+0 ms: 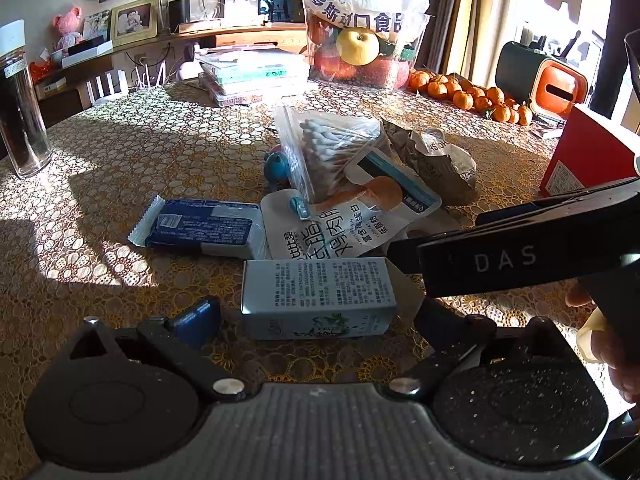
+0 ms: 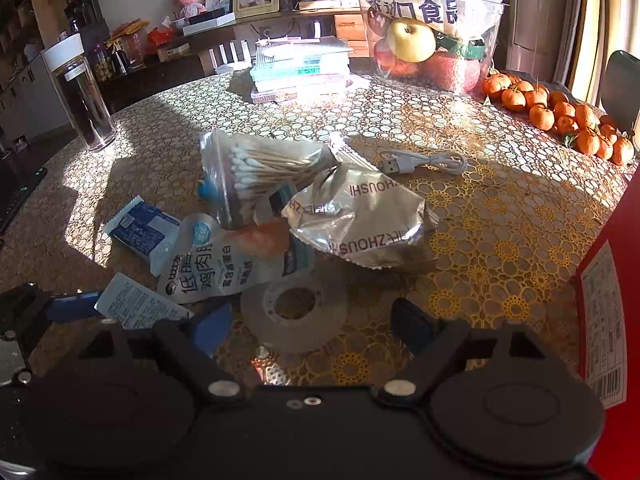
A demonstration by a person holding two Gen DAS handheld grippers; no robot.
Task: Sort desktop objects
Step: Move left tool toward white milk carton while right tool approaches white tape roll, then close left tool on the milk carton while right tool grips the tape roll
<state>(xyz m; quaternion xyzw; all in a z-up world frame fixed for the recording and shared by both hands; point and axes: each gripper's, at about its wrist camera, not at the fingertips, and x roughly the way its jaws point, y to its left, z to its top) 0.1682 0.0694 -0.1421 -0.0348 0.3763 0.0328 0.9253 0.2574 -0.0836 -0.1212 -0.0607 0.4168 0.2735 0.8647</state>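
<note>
I see the clutter heaped mid-worktop [image 2: 500, 216], ready for sorting. My left hand-held gripper [image 1: 320, 316] gapes around the pale box [image 1: 318, 298]; my right hand-held gripper [image 2: 312, 328] is spread wide, straddling the tape roll [image 2: 294, 312].

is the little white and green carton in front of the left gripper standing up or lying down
Lying down. The carton rests on its long side on the tablecloth, its printed text panel facing up.
</note>
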